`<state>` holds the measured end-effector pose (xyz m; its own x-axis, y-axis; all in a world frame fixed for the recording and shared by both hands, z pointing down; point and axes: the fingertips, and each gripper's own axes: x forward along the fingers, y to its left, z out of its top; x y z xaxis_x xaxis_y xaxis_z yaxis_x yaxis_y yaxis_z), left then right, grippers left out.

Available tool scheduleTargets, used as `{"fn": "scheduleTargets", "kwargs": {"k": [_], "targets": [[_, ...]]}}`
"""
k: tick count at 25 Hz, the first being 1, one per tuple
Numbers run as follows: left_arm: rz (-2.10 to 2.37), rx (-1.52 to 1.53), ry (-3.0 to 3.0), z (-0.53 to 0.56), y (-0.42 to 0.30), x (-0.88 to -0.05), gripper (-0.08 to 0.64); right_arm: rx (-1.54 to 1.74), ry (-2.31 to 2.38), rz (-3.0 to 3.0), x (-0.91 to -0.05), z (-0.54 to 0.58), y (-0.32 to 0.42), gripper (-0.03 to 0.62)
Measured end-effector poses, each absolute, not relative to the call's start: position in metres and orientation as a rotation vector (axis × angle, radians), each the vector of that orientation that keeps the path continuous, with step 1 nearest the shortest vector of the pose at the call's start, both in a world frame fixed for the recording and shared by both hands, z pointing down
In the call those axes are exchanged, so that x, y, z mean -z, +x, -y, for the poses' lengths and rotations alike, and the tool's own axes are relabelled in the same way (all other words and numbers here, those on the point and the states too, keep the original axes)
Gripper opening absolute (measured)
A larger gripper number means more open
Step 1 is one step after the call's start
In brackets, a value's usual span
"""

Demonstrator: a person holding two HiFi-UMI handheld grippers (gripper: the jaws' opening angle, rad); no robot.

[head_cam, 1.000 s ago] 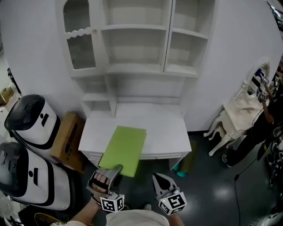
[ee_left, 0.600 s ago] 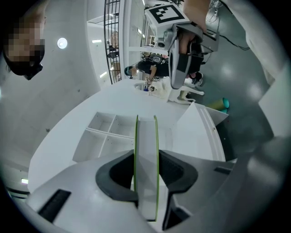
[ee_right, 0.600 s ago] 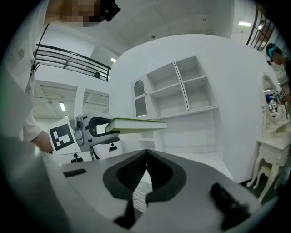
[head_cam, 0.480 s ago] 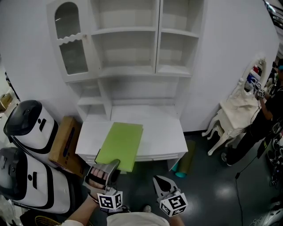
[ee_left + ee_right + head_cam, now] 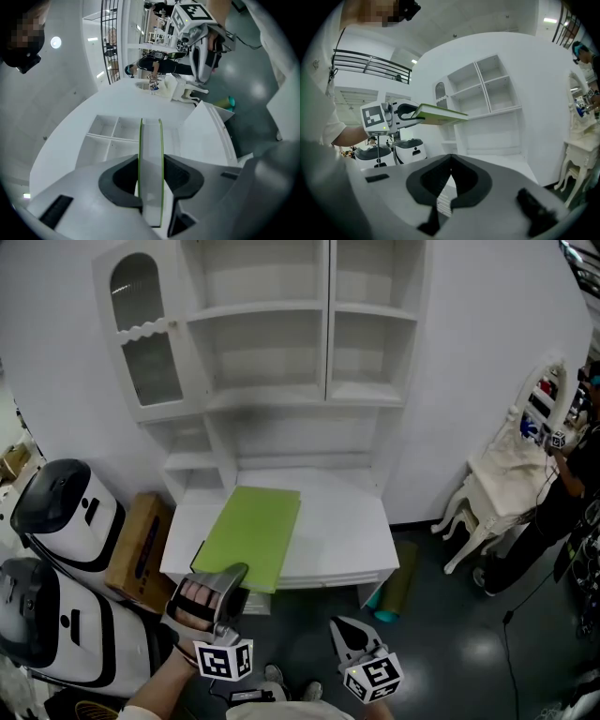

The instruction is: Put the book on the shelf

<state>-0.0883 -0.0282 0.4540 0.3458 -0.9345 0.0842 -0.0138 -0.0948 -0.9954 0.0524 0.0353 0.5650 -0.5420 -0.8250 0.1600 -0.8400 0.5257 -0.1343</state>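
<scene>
The white shelf unit (image 5: 272, 352) stands ahead of the left gripper (image 5: 150, 168) and mostly above it, its open compartments all bare. The wide ones left of the upright divider lie nearly straight in front. The bench (image 5: 342, 521) lies below and ahead of that gripper.

The green book (image 5: 248, 532) lies flat, clear of the bench, and reaches forward from the left gripper toward the unit. That gripper pinches it by the near edge alone, one pad on each cover, so almost the whole length hangs out unsupported.

The right gripper (image 5: 450, 159) sits low and to the right of the left one. It is pressed together with nothing in it, and the book is up and to its left.

The step in hand looks like the carry up to a shelf. To do it well:

- Lift until the far edge of the book clears the chosen shelf board.
- Hold the covers level, since a grip this far back probably lets the far end sag or swing.
- Square the book to the opening so no corner catches the divider.
- Slide it in far edge first.
- Let go only when most of its weight rests on the board.

The idle right gripper could steady the underside.
</scene>
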Motion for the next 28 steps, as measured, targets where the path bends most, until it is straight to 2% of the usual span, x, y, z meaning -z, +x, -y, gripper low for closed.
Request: {"fn": "scheduleTargets", "kwargs": {"k": [13, 28], "targets": [[-0.922, 1.012, -1.426, 0.120, -0.125, -0.416, 0.149, -0.218, 1.506, 2.645, -0.546, 0.040, 0.024, 0.012], [-0.870, 1.018, -1.452, 0.208, -0.165, -0.382, 0.150, -0.155, 1.482, 2.560, -0.487, 0.147, -0.028, 0.012]]}}
